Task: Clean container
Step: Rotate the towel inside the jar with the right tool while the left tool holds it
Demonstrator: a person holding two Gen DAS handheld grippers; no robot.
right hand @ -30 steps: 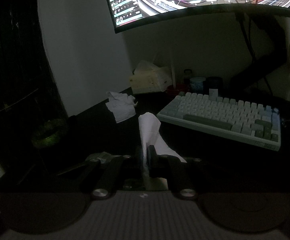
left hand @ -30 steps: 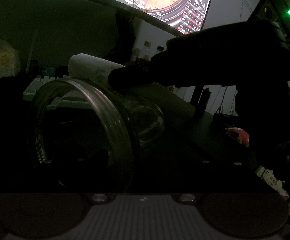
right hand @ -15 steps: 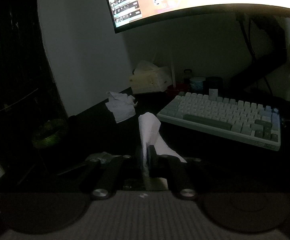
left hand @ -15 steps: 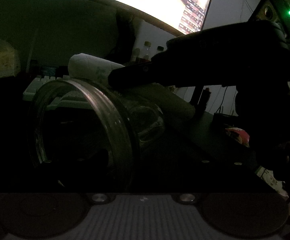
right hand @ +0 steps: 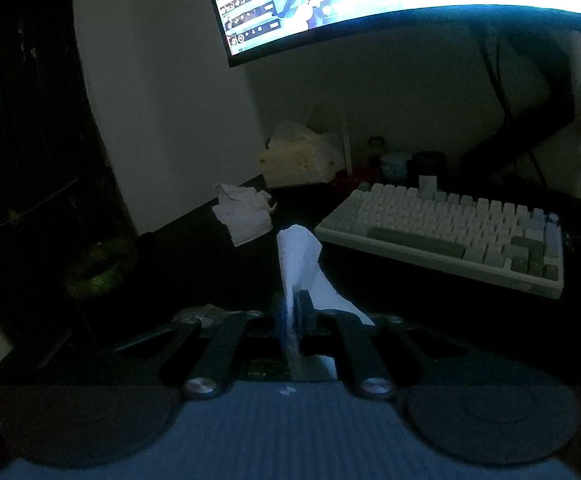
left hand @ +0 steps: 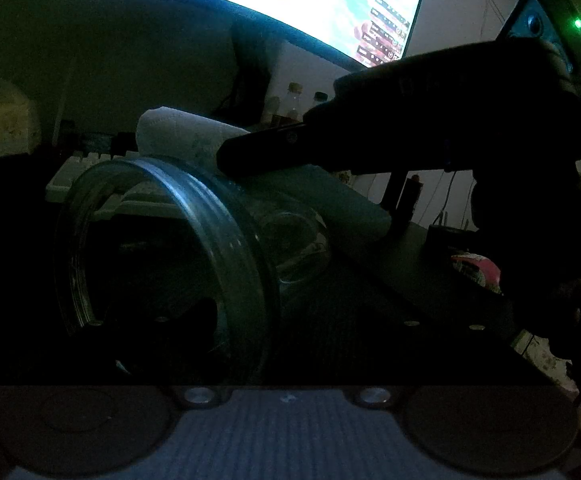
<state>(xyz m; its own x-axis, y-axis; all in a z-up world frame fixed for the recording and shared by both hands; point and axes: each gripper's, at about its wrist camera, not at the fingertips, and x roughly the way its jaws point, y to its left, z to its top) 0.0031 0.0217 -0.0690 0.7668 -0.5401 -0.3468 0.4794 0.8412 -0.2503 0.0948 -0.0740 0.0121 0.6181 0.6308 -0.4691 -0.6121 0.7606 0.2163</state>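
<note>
The right gripper (right hand: 290, 312) reached level over the dark desk (right hand: 410, 312), fingers pinched together on a white, crumpled tissue (right hand: 300, 258). Close before the left wrist camera the clear glass jar (left hand: 162, 264) lay tilted, threaded mouth leftward; the left gripper's finger state could not be told.

The dark surface (right hand: 194, 264) carries a pale keyboard (right hand: 450, 236) at right. A crumpled tissue (right hand: 242, 216) lies near a cream tissue box (right hand: 298, 160) at the back.
</note>
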